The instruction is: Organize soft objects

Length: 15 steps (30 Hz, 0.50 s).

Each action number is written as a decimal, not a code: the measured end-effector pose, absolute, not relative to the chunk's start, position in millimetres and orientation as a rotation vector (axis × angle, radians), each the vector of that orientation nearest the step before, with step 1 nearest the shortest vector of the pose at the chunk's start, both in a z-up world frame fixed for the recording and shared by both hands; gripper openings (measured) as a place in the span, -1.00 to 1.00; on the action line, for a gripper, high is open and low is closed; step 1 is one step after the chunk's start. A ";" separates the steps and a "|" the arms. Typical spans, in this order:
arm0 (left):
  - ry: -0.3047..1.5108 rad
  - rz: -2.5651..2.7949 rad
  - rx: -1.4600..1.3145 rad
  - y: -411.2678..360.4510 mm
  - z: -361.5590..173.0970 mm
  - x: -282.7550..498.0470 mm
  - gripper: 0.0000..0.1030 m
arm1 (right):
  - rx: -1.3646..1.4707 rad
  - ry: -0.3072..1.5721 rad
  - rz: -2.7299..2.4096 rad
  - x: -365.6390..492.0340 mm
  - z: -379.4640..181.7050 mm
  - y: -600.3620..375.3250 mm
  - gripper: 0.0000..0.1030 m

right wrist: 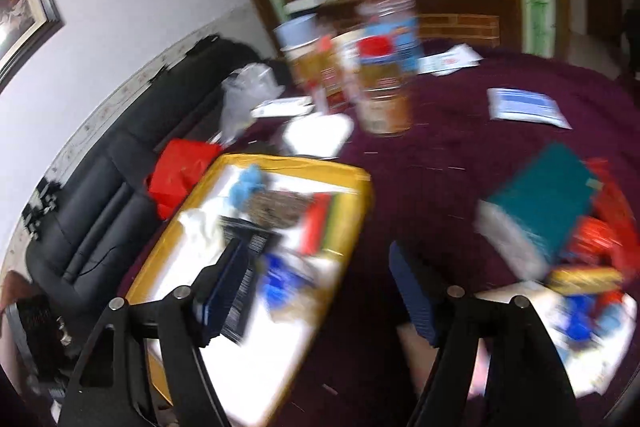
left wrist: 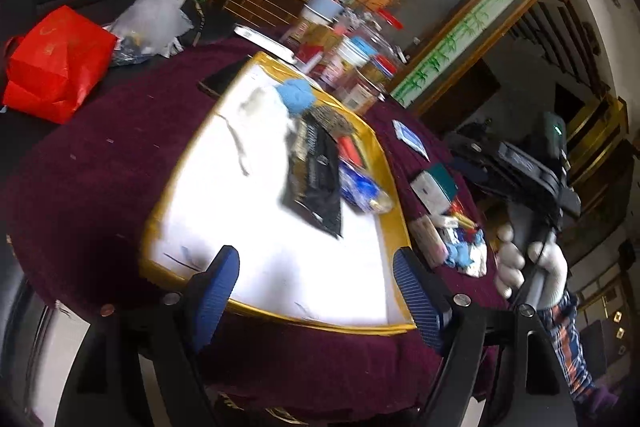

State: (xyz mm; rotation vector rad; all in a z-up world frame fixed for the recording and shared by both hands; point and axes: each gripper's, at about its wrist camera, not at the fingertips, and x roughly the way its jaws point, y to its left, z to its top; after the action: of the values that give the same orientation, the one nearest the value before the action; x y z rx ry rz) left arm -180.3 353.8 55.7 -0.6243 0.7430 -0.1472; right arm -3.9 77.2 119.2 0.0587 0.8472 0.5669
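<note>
**Between placements, right gripper empty**

Left wrist view: the left gripper [left wrist: 316,291] hangs spread and empty over the near edge of the tray [left wrist: 192,183], angled down. Soft items already lie at the tray's far end: a blue puff [left wrist: 297,95], white cloth [left wrist: 266,107], a black packet [left wrist: 316,171]. To the right, a gloved hand [left wrist: 528,267] grips the other tool's handle.

Right wrist view, blurred: the right gripper [right wrist: 316,287] is spread, nothing between its fingers, tilted down over tray edge and tablecloth [right wrist: 460,155]. A pile [right wrist: 580,291] of unsorted items lies at right. Likely next: reach there, pinch one soft piece.
</note>
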 end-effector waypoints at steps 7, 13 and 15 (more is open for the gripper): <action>0.791 -0.218 -0.568 307.1 59.0 -175.3 0.64 | 0.127 0.810 0.357 -31.9 108.2 -50.0 0.54; 0.851 -0.298 -0.476 249.0 63.1 -165.9 0.65 | 0.258 0.838 0.224 -36.2 72.2 -137.5 0.54; 0.867 -0.321 -0.447 230.5 65.6 -163.7 0.65 | 0.298 0.834 0.204 -36.3 64.3 -157.0 0.54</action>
State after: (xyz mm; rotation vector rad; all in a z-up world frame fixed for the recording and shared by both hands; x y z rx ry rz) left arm -163.7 230.5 65.6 -0.4472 0.8667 -0.3206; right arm -36.3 -157.0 64.3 0.2983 0.8340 0.2038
